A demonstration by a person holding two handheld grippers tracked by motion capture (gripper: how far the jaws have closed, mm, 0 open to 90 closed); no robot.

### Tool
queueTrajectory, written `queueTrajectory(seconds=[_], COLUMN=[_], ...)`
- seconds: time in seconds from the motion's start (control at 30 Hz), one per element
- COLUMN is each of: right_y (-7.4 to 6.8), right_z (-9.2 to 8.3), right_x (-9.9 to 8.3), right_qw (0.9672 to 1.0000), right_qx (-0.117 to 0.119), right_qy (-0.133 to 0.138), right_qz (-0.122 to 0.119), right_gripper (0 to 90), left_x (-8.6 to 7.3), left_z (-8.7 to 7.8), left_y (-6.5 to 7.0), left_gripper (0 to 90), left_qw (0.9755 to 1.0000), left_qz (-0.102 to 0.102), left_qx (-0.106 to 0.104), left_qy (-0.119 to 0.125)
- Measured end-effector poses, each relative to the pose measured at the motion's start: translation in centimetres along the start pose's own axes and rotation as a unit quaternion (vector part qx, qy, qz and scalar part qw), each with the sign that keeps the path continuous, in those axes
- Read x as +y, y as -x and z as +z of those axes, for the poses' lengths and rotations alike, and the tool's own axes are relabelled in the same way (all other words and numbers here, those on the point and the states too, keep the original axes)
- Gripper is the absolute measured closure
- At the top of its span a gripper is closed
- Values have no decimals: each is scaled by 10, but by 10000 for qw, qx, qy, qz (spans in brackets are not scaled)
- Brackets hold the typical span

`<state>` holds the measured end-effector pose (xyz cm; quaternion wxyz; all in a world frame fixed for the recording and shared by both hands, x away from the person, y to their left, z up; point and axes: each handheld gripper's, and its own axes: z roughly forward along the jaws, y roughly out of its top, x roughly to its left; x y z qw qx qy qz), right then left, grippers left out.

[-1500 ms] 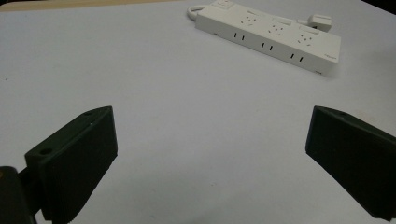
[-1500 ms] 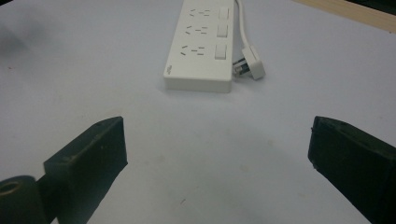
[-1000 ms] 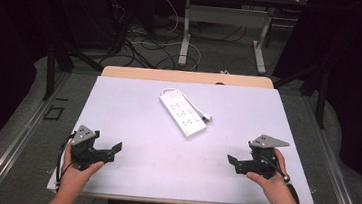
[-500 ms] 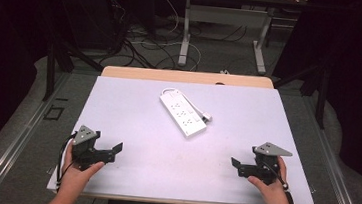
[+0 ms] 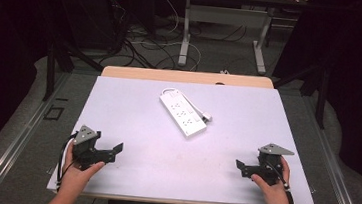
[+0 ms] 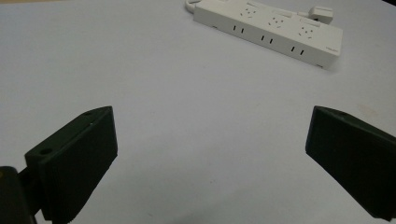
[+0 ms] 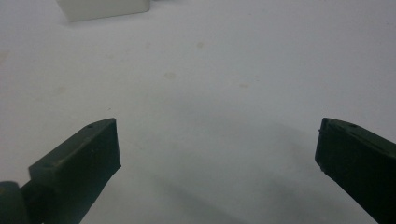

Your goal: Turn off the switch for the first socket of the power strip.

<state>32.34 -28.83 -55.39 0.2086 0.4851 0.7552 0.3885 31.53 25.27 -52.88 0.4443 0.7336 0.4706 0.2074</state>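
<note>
A white power strip (image 5: 183, 113) lies at an angle in the middle of the white table (image 5: 228, 111), its cord and plug (image 5: 206, 117) beside it. My left gripper (image 5: 113, 153) rests near the front left corner, open, pointing inward. In the left gripper view its jaws (image 6: 210, 121) stand wide over bare tabletop, with the power strip (image 6: 271, 29) beyond them. My right gripper (image 5: 242, 169) sits near the front right corner, pointing inward. Its jaws (image 7: 217, 128) have just been opening and stand wide with nothing between them; a corner of the power strip (image 7: 105, 8) lies ahead.
A wooden-topped table (image 5: 186, 76) butts against the far edge. Behind it, cables (image 5: 144, 48) lie on the floor around the metal legs of a desk (image 5: 185, 32). Metal rails (image 5: 25, 132) run along the floor on both sides of the table.
The right hand has sunk with its gripper and come a little nearer the table's front edge. The left hand and the power strip have stayed where they were.
</note>
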Motion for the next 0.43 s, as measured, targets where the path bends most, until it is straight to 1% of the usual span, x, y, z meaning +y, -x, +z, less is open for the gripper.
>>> queueTrajectory(seconds=[0.1,0.43], right_y=[0,2], right_z=[1,1], right_x=[-1,-1], right_qw=[10000,10000], right_qx=[4,-36], right_qy=[-46,1], right_qz=[63,24], right_gripper=[0,0], left_x=[0,0], left_z=[0,0], left_y=[0,0], left_gripper=[20,20], left_qw=[10000,10000], left_qz=[0,-1], left_qx=[2,12], left_qy=[-5,-4])
